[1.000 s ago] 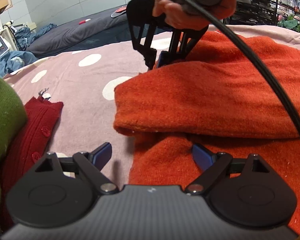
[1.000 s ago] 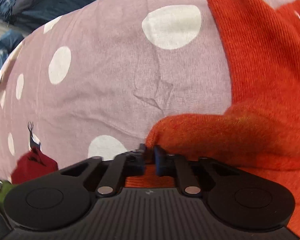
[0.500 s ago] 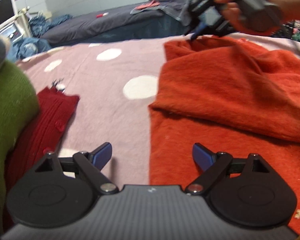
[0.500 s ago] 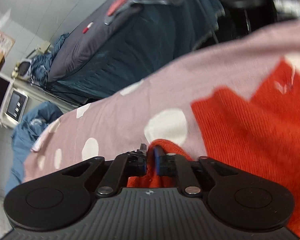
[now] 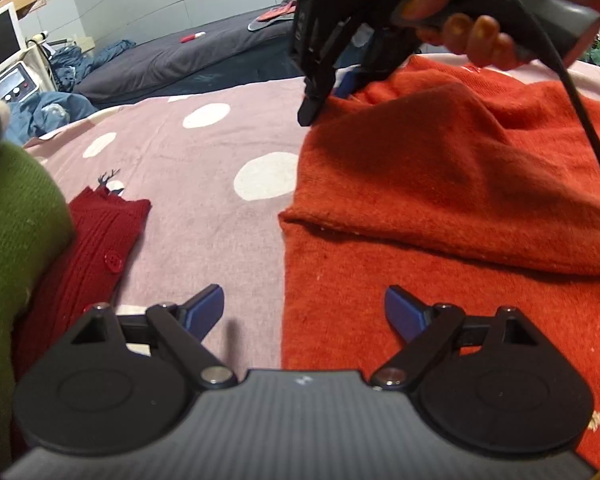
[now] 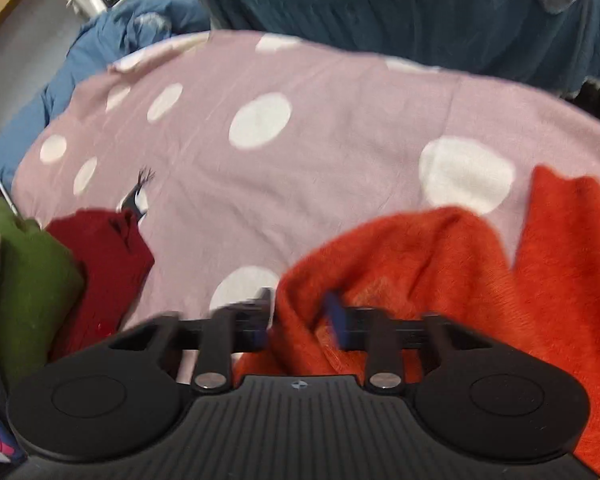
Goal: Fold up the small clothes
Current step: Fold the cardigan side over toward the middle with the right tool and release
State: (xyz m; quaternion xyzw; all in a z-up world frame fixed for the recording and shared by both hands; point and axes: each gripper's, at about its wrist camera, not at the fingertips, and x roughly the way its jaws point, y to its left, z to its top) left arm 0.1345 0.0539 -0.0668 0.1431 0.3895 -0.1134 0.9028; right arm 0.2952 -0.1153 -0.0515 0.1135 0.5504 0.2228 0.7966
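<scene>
— Left wrist view first?
— The left gripper [image 5: 304, 308] hangs with its jaws wide apart, nothing between them, over the near left edge of the orange sweater [image 5: 440, 184]. The sweater is a fuzzy knit, one layer folded across another, lying on the pink, white-dotted cover [image 5: 204, 200]. A hand [image 5: 460, 20] brings the right gripper [image 5: 328, 96] to the sweater's far corner.
— Room to move?
— Bare cover stretches left as far as a ribbed dark red cardigan [image 5: 100, 248] beside a green knit [image 5: 16, 220].
— Right wrist view?
— Blurred. The jaws have just been closing, with a bunched ridge of orange knit pinched between them. Open cover lies ahead.
</scene>
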